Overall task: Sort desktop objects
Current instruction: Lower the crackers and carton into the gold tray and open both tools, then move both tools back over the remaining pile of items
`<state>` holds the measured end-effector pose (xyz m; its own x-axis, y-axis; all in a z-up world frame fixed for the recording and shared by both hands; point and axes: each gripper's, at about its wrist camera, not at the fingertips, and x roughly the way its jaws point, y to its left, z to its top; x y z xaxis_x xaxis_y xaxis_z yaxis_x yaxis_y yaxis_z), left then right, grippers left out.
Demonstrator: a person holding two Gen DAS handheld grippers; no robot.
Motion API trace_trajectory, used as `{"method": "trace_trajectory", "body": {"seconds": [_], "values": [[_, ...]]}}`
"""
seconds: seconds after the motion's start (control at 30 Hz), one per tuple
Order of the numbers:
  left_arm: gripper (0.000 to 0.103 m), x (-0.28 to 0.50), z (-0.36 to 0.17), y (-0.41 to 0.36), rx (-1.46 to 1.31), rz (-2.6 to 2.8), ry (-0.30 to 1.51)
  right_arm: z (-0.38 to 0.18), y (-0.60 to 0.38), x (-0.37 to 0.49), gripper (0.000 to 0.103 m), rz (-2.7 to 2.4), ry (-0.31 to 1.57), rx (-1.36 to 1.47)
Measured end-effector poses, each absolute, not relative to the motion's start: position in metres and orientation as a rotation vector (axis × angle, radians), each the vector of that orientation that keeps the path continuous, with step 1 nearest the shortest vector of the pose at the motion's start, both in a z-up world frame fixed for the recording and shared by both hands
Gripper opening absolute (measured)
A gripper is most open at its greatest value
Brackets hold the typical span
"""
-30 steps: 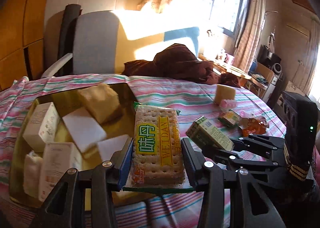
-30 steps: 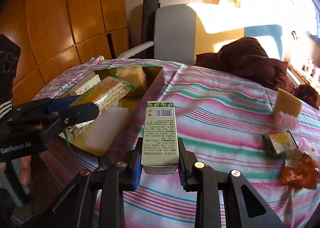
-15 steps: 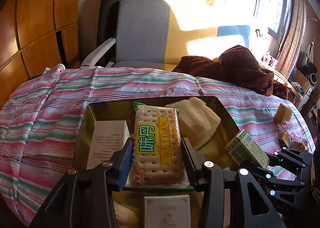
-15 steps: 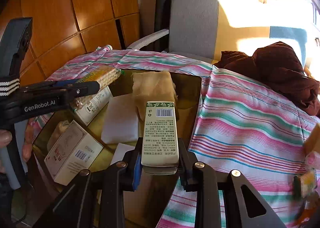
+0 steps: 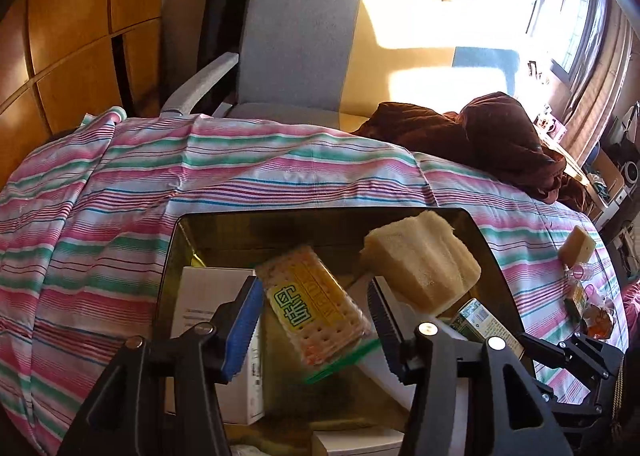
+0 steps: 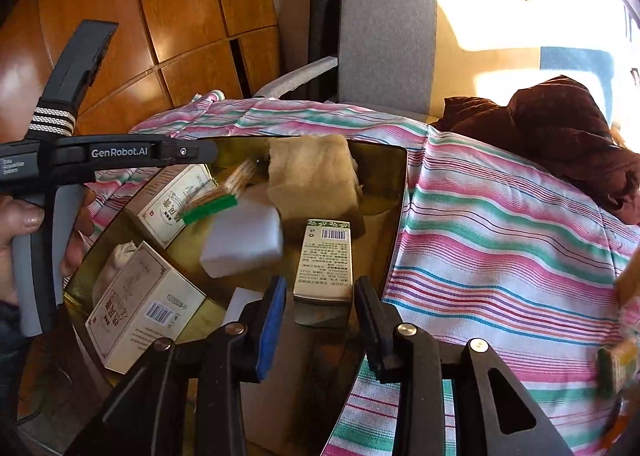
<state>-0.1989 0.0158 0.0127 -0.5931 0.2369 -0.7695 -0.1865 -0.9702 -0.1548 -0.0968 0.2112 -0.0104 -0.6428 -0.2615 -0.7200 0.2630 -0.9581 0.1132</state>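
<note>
With both jaws spread over the tray (image 5: 496,256), each item looks released: crackers (image 5: 316,306) tilted between left gripper (image 5: 316,320) pads at lower centre, green box (image 6: 324,260) just ahead of right gripper (image 6: 320,312), lower centre. Probably dropped here for sorting; sponge (image 5: 420,260) and white boxes (image 6: 144,308) already inside.

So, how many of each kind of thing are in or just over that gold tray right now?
Printed boxes: 2
White foam blocks: 2
Yellow sponge: 1
Cracker pack, tilted above the tray: 1
Green carton: 1
Cloth pouch: 1
Total: 8
</note>
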Motion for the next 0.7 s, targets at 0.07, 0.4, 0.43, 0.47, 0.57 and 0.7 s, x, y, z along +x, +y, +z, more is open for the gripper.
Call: {"method": "trace_trajectory", "body": {"seconds": [0.07,0.4,0.43,0.47,0.57,0.7], "values": [[0.056,-0.198,0.017,0.01,-1.259,2.626,-0.122,-0.006,0.215,-0.088,0.04,-2.625,-0.014,1.118],[0.056,-0.137,0.042,0.041,-1.094,2.557,-0.099,-0.001,0.265,-0.045,0.043,-2.733,-0.165,1.05],[0.056,-0.13,0.042,0.05,-1.084,2.528,-0.089,-0.004,0.274,-0.04,0.044,-2.749,-0.187,1.059],[0.056,-0.123,0.042,0.06,-1.073,2.498,-0.079,-0.007,0.283,-0.034,0.044,-2.765,-0.208,1.069],[0.056,-0.102,0.042,0.093,-1.048,2.413,-0.034,-0.015,0.31,-0.018,0.044,-2.813,-0.274,1.097],[0.056,-0.08,0.038,0.139,-1.036,2.293,0.003,-0.022,0.351,0.006,0.044,-2.89,-0.366,1.11]]}}
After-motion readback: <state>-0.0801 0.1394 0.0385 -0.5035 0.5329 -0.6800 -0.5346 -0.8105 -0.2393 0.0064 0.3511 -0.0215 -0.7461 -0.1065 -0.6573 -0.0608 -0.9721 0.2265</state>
